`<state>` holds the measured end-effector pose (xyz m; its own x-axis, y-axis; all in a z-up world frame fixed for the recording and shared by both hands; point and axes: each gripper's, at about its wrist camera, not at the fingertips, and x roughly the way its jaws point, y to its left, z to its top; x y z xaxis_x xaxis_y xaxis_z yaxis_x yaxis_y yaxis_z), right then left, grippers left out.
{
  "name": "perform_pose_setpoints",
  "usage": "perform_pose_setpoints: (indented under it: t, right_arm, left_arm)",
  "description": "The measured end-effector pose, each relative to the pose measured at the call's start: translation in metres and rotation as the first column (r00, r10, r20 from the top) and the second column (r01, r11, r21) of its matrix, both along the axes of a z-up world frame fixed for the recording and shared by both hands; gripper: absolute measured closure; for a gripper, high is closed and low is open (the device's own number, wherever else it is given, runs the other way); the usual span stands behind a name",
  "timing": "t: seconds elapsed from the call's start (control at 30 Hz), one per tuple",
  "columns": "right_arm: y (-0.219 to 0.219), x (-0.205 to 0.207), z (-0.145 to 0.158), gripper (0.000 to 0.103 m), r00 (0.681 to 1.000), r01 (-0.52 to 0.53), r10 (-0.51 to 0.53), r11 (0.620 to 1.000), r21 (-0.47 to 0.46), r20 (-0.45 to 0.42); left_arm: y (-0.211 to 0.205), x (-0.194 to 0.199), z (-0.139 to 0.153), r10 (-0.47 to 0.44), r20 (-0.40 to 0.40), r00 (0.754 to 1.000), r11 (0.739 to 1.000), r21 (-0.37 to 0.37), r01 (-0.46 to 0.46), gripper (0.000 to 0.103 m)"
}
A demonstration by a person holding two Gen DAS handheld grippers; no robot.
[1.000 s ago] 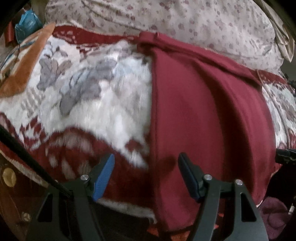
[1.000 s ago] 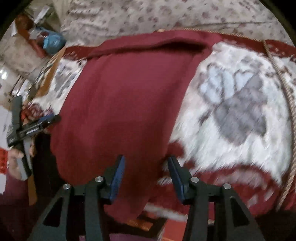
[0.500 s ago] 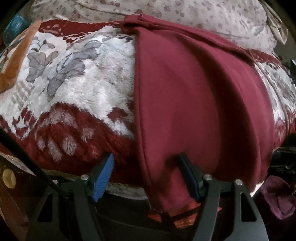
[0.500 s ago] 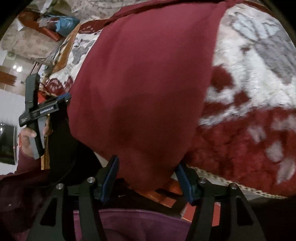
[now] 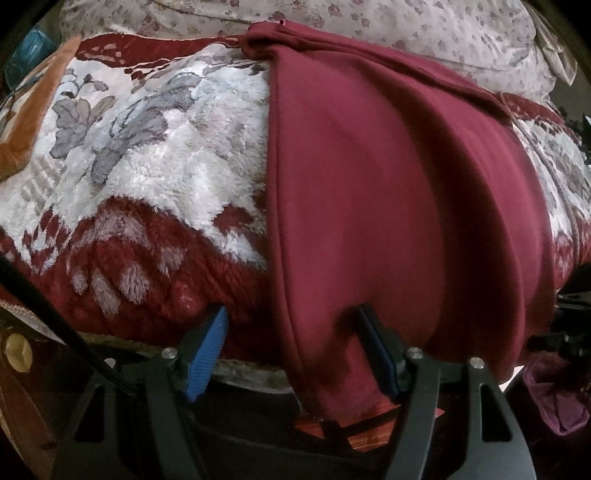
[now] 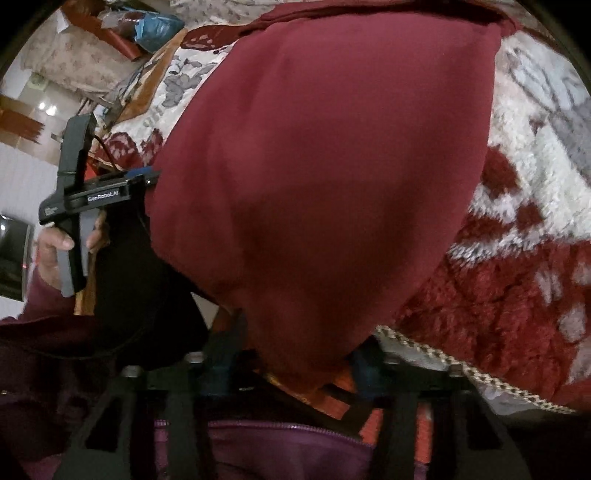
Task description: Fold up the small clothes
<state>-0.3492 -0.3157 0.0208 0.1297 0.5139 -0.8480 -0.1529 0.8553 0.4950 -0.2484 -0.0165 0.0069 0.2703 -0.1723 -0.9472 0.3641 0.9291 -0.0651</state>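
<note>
A maroon garment (image 5: 388, 192) lies spread on the plush red-and-white blanket (image 5: 147, 166), its near end hanging over the bed's edge. My left gripper (image 5: 291, 350) is open at that edge. The garment's left hem hangs between its fingers, next to the right pad, while the blue left pad (image 5: 207, 350) stands apart from it. The right wrist view shows the left gripper (image 6: 147, 177) from the side, at the garment's (image 6: 332, 166) left edge, held by a hand (image 6: 55, 243). My right gripper (image 6: 293, 358) is at the garment's near right corner, its jaws closing with the hanging cloth between them; this part is dark and blurred.
A pale flowered quilt (image 5: 369, 29) lies behind the garment. An orange blanket edge (image 5: 33, 122) runs at the far left. A purple cloth (image 5: 554, 398) lies low on the right. Orange-red items (image 5: 369, 439) sit under the bed's edge. A blue bag (image 6: 155, 26) is at the back left.
Both grippers came down to the bed's near edge. The garment's hanging end now sits between each pair of fingers, where before they hovered over its near part on the blanket.
</note>
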Motion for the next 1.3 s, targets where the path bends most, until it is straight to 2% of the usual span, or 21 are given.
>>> perform_pose_setpoints:
  t: [0.1,0.13,0.17,0.2,0.23,0.3,0.4,0.47,0.6,0.7,0.87,0.97,1.07,1.17,1.23,1.27,1.3]
  right_arm:
    - [-0.002,0.001,0.006,0.086,1.000,0.010,-0.010,1.000,0.009,0.022]
    - [-0.004,0.001,0.010,0.088,0.999,0.016,-0.016,1.000,0.017,0.030]
    - [-0.006,0.002,0.014,0.089,0.999,0.020,-0.021,0.999,0.038,0.034]
    - [-0.008,0.003,0.021,0.091,0.999,0.022,-0.026,0.997,0.071,0.045]
    - [-0.011,0.004,0.031,0.092,0.997,0.024,-0.031,0.995,0.101,0.067]
    - [-0.016,0.006,0.047,0.092,0.994,0.026,-0.041,0.990,0.140,0.105]
    - [-0.025,0.012,0.069,0.093,0.983,0.043,-0.073,0.983,0.176,0.167]
    - [-0.035,0.018,0.082,0.093,0.972,0.065,-0.108,0.977,0.204,0.207]
    - [-0.055,0.033,0.096,0.093,0.950,0.125,-0.195,0.954,0.274,0.245]
    - [-0.075,0.056,0.107,0.093,0.910,0.196,-0.291,0.930,0.312,0.295]
    - [-0.102,0.108,0.111,0.093,0.849,0.325,-0.435,0.877,0.353,0.300]
    - [-0.123,0.147,0.105,0.093,0.821,0.399,-0.494,0.855,0.332,0.286]
    - [-0.150,0.183,0.087,0.093,0.798,0.475,-0.550,0.826,0.304,0.246]
    - [-0.170,0.216,0.065,0.093,0.784,0.528,-0.583,0.807,0.265,0.215]
    - [-0.180,0.234,0.051,0.092,0.770,0.560,-0.602,0.797,0.228,0.213]
    - [-0.185,0.241,0.045,0.090,0.768,0.567,-0.606,0.793,0.222,0.206]
    - [-0.188,0.248,0.039,0.075,0.775,0.569,-0.604,0.795,0.211,0.188]
  left_arm:
    - [0.000,-0.004,0.002,0.009,0.013,1.000,1.000,0.000,-0.009,0.048]
    - [0.001,-0.006,0.003,0.010,0.017,1.000,1.000,0.002,-0.010,0.057]
    - [0.003,-0.007,0.005,0.010,0.019,1.000,1.000,-0.003,-0.010,0.071]
    - [0.004,-0.008,0.008,0.002,0.009,1.000,1.000,-0.023,-0.002,0.081]
    - [0.004,-0.008,0.013,-0.014,-0.019,1.000,0.998,-0.069,0.012,0.096]
    - [0.007,-0.007,0.027,-0.015,-0.018,1.000,0.993,-0.117,0.013,0.097]
    - [0.013,-0.002,0.062,-0.007,0.056,0.998,0.985,-0.170,0.017,0.097]
    - [0.021,0.007,0.088,0.023,0.101,0.995,0.972,-0.236,0.001,0.097]
    - [0.026,0.029,0.119,0.076,0.168,0.983,0.956,-0.292,-0.024,0.097]
    - [0.019,0.057,0.137,0.122,0.191,0.974,0.936,-0.348,-0.049,0.097]
    - [-0.015,0.119,0.153,0.141,0.256,0.956,0.937,-0.345,-0.046,0.097]
    - [-0.039,0.165,0.146,0.165,0.260,0.951,0.943,-0.325,-0.075,0.097]
    - [-0.061,0.212,0.126,0.201,0.249,0.947,0.945,-0.305,-0.120,0.097]
    - [-0.076,0.252,0.096,0.236,0.184,0.954,0.933,-0.317,-0.170,0.097]
    - [-0.084,0.270,0.077,0.239,0.153,0.959,0.936,-0.300,-0.185,0.096]
    - [-0.087,0.279,0.066,0.230,0.126,0.965,0.937,-0.296,-0.185,0.095]
    - [-0.087,0.285,0.058,0.229,0.101,0.968,0.936,-0.295,-0.191,0.095]
